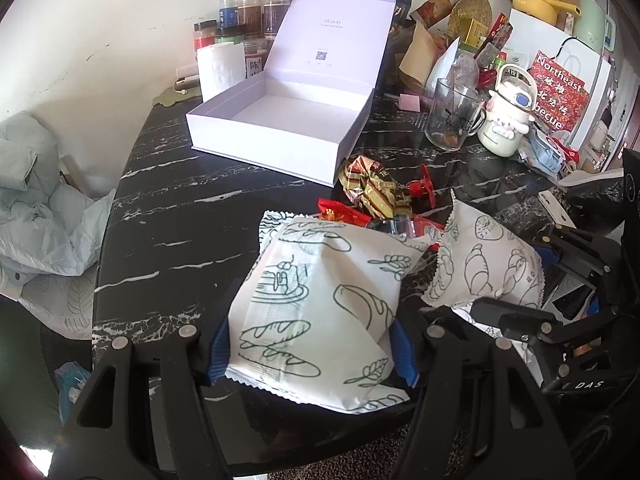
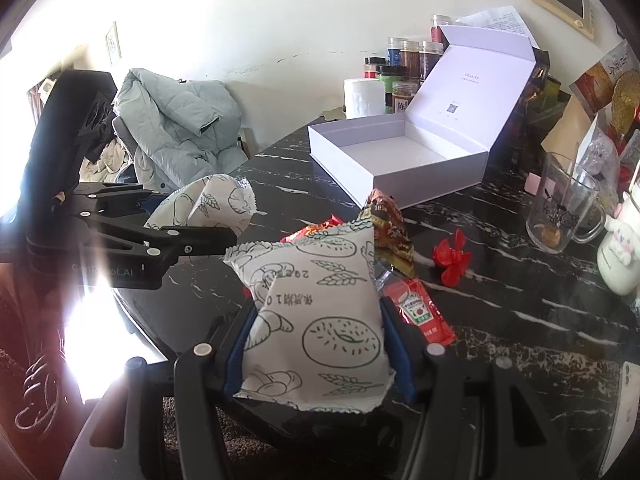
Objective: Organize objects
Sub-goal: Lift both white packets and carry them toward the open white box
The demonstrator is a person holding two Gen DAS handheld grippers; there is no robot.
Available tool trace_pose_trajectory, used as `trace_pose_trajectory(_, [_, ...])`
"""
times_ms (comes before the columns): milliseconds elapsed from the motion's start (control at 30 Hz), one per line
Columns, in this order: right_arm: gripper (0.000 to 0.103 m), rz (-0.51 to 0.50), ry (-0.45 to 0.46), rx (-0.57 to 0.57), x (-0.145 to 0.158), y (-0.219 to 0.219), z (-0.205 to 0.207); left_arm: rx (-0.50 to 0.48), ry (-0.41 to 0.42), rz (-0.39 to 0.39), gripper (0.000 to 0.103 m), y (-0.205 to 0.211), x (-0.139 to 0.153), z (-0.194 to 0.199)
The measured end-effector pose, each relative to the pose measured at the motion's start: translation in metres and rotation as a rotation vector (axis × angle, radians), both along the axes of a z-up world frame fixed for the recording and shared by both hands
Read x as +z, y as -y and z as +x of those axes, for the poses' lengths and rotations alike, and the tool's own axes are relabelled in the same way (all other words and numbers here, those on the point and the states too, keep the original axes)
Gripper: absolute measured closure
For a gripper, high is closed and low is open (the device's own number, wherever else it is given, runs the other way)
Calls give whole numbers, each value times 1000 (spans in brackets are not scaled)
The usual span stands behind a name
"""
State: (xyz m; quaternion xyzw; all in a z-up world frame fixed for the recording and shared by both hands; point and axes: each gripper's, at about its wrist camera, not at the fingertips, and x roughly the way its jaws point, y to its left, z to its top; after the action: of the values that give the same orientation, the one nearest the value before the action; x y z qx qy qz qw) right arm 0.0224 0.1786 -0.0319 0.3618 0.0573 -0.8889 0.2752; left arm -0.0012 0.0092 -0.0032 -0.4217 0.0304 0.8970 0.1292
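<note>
My left gripper (image 1: 312,356) is shut on a white bread packet (image 1: 316,304) printed with green loaf drawings, held above the black marble table (image 1: 180,216). My right gripper (image 2: 316,356) is shut on a second white bread packet (image 2: 320,312), which also shows in the left wrist view (image 1: 484,264). The left gripper and its packet (image 2: 208,204) show at the left of the right wrist view. An open, empty white box (image 1: 280,128) with its lid up stands at the table's far side (image 2: 404,156). Loose snack wrappers (image 1: 372,192) and a ketchup sachet (image 2: 420,308) lie between.
A glass mug (image 1: 452,116) and a white cartoon bottle (image 1: 504,120) stand right of the box, with bags and clutter behind. Spice jars (image 1: 248,20) and a paper roll (image 2: 364,98) stand behind the box. A grey jacket (image 2: 176,128) lies on a chair at left.
</note>
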Motion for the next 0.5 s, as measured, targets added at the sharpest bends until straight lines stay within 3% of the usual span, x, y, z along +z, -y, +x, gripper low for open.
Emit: trace_pose_trajectory(500, [43,17,-91,1,43,-12,-58,-23,-56,9,41,-15,32,-56])
